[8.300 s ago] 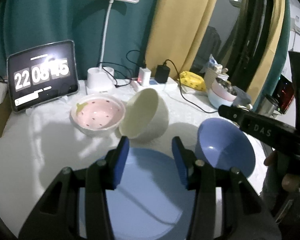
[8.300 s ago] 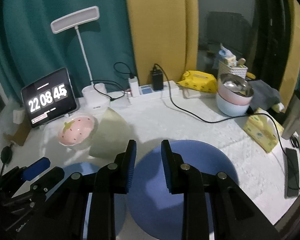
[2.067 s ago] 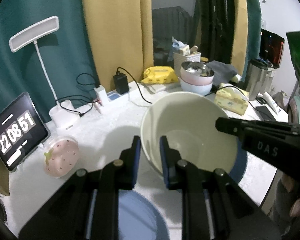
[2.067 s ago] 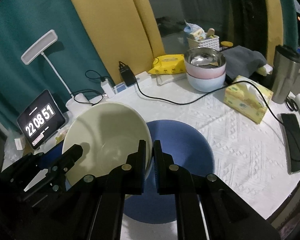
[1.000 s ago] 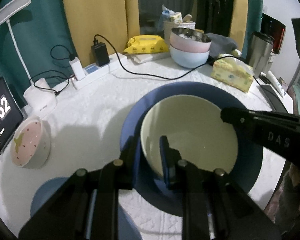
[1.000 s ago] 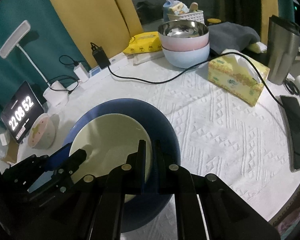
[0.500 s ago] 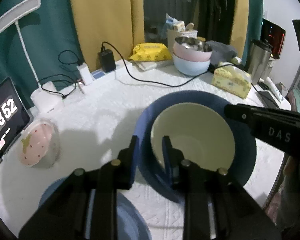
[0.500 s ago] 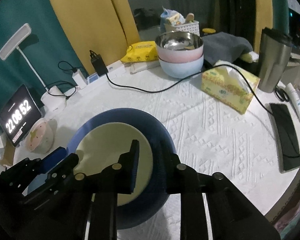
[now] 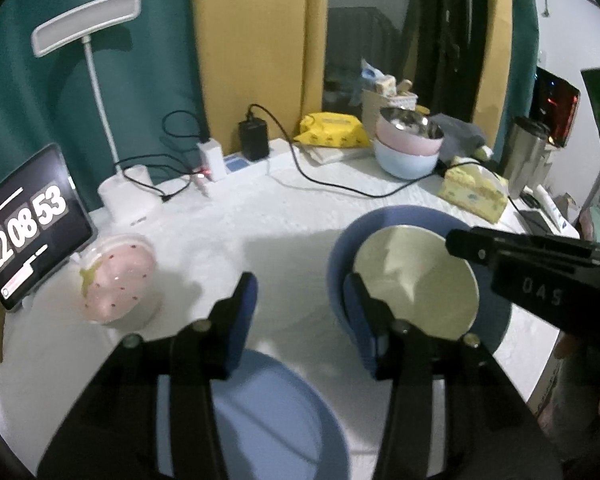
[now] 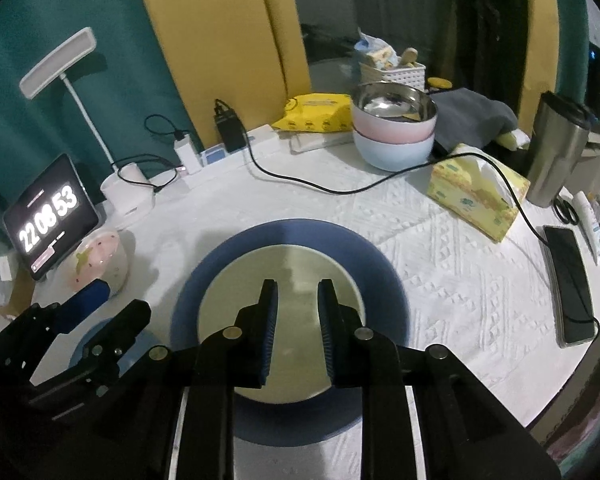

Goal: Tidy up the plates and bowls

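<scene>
1. Since ~8 s back: cream bowl (image 10: 284, 320), then tipped on its side by the strawberry bowl (image 9: 116, 280), now sits upright inside the dark blue bowl (image 10: 292, 332), which stands on the desk (image 10: 460, 264) mid-right. Both grippers, clamped on the cream bowl's rim a sec ago, are now off it.
2. Landmark = dark blue bowl. Done so far, by my read: cream bowl nested in it, one stack made.
3. Left to do, prob.: strawberry bowl lies loose, well to the left of the dark blue bowl, just in front of the clock tablet (image 9: 28, 224). Light blue plate (image 9: 260, 408) lies near-left of the dark blue bowl, under the left gripper. Neither is stacked yet.
4. Pink/pale blue/steel bowl stack (image 10: 394, 132) sits far behind the dark blue bowl. Can't tell if it's part of the job.
5. Left gripper (image 9: 300, 316): jaws have just been opening, now clearly parted, nothing between them; right-hand pad is beside the dark blue bowl's left rim, contact unclear.
6. Right gripper (image 10: 296, 328): jaws have just been opening a little, narrow gap, released, hanging over the cream bowl, gripping nothing.
</scene>
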A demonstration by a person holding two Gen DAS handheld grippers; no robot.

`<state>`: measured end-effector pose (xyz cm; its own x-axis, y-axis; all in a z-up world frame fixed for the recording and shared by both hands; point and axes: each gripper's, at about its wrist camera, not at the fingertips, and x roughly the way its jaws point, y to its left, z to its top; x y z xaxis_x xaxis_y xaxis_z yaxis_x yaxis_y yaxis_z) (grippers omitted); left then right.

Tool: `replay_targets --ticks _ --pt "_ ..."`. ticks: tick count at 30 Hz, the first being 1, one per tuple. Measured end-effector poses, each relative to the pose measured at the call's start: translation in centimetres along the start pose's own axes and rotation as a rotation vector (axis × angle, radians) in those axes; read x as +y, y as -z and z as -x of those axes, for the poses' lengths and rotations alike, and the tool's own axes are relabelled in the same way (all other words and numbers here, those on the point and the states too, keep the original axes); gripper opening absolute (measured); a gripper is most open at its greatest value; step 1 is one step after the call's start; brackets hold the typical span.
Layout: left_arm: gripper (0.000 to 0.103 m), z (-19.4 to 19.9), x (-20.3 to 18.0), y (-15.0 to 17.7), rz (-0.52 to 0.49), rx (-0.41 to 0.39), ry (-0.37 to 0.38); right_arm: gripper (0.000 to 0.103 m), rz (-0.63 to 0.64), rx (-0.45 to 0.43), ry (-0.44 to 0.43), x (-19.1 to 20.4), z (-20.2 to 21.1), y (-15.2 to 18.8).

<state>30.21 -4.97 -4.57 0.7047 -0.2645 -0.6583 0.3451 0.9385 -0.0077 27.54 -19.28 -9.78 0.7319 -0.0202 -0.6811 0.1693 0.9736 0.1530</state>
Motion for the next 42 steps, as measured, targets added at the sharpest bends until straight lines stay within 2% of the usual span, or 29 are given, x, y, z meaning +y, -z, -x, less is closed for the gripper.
replay_targets --ticks 26,42 --pt "0.047 3.7 11.1 1.5 0.142 -0.071 -0.062 0.023 0.128 -0.003 -0.054 9.6 -1.0 -0.2" --pt "0.047 1.7 17.7 2.7 0.225 -0.037 -0.118 0.023 0.186 0.044 -0.084 14.5 -4.5 -0.6"
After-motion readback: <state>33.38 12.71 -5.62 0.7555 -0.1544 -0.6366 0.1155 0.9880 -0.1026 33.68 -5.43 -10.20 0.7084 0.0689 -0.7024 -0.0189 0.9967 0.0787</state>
